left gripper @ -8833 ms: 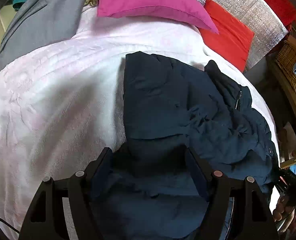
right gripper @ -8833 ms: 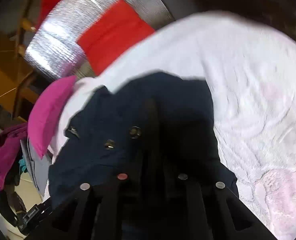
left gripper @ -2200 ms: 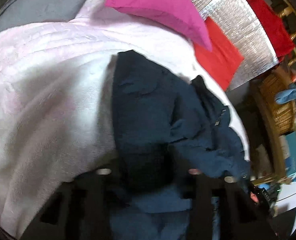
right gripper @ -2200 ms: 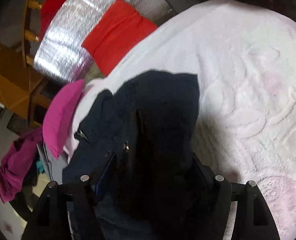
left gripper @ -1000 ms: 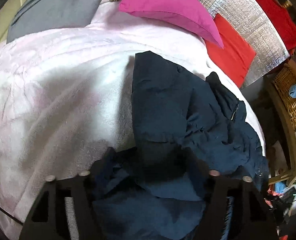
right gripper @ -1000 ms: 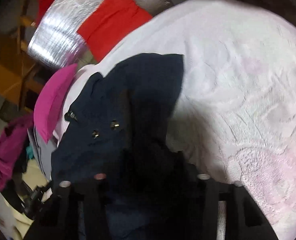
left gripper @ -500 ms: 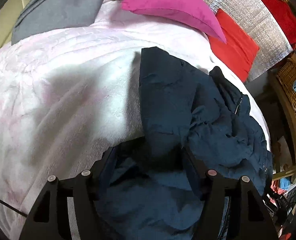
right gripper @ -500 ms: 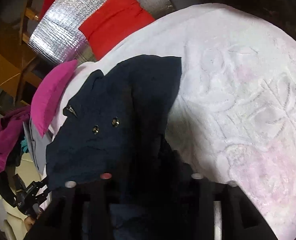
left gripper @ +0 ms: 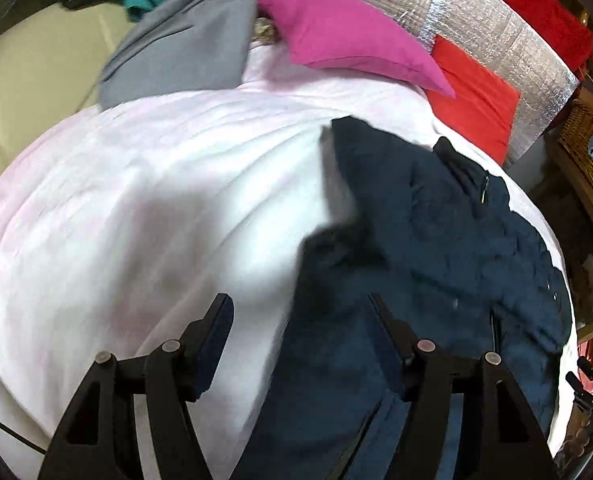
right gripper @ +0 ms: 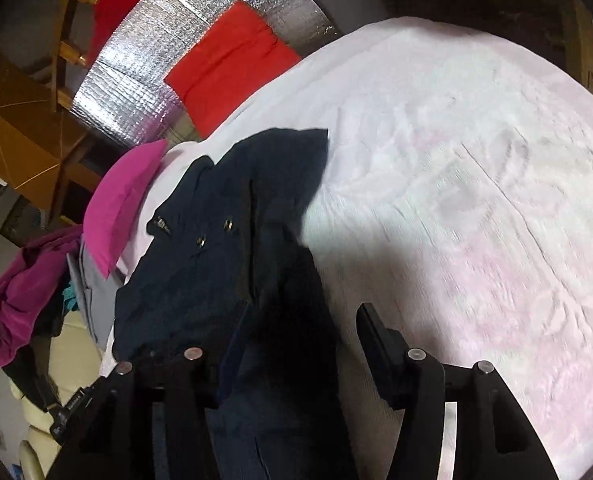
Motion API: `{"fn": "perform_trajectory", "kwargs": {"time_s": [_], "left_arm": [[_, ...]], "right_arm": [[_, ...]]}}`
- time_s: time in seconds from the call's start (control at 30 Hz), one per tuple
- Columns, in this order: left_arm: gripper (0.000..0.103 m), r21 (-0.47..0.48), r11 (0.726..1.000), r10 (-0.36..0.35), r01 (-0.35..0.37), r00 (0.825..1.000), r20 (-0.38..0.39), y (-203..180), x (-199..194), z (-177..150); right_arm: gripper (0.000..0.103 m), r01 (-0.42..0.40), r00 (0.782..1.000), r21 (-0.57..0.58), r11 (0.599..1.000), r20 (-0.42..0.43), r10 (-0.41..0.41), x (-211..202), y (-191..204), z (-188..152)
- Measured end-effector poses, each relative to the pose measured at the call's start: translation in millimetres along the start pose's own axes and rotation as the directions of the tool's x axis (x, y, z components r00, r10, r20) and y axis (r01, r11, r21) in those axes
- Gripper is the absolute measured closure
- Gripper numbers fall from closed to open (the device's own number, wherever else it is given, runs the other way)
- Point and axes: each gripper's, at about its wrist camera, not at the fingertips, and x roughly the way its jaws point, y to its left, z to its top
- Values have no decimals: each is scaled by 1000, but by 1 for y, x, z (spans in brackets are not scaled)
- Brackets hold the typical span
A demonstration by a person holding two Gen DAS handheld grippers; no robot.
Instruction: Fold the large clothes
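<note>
Now both hand-held grippers, left (left gripper: 296,320) and right (right gripper: 300,328), gape empty, pulled off the dark jacket (left gripper: 436,240) they gripped a second ago, fold released on the bed (left gripper: 136,220).

The jacket (left gripper: 436,240) in front of the fingers is dark blue cloth, soft and not shiny, with small shiny metal snaps (right gripper: 213,233). Under it the blanket (left gripper: 156,208) is fuzzy pale pink cloth with a bumpy pattern. Far ahead, the pink pillow (left gripper: 348,40) is smooth cloth and the red cushion (left gripper: 476,116) is plain cloth. Behind them stands a silver sheet (left gripper: 496,40), shiny like foil. Off to the right of the left gripper (left gripper: 298,312) is a rough woven basket (left gripper: 592,168). Both grippers look like dull black plastic with little shiny metal screws.
</note>
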Motion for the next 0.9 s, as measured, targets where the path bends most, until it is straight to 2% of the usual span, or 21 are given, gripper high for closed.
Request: {"fn": "perform_trajectory", "kwargs": {"time_s": [0.2,0.37,0.6,0.7,0.77,0.83,0.87,0.9], "left_arm": [[35,17,1000,8,-8,1000,18,10,-39,-47],[34,27,1000,13,-11,999,-48,18,-53,-86],[34,-29,997,-73,70,986,-151,27,-58,-109],[36,-34,998,-52,46,979,-196,28,-56,-113],[36,-27,998,-58,54,977,-204,27,-56,-116],[47,-9,998,-56,55,976,-211,25,-57,-119],[58,-4,998,-65,66,974,-218,23,-57,-121],[64,-4,997,-71,71,972,-224,23,-56,-122]], "right_arm": [[45,-87,996,29,996,-22,87,-28,-11,-34],[45,-139,988,46,989,-68,142,-40,-18,-64],[44,-171,969,80,982,-164,182,-40,-34,-97],[43,-135,972,83,987,-185,148,-35,-40,-103],[43,-140,960,101,985,-231,160,-27,-43,-107],[43,-133,953,70,989,-264,147,-21,-39,-115],[43,-136,952,42,990,-270,142,-21,-35,-118],[47,-146,952,10,989,-272,143,-23,-29,-122]]}}
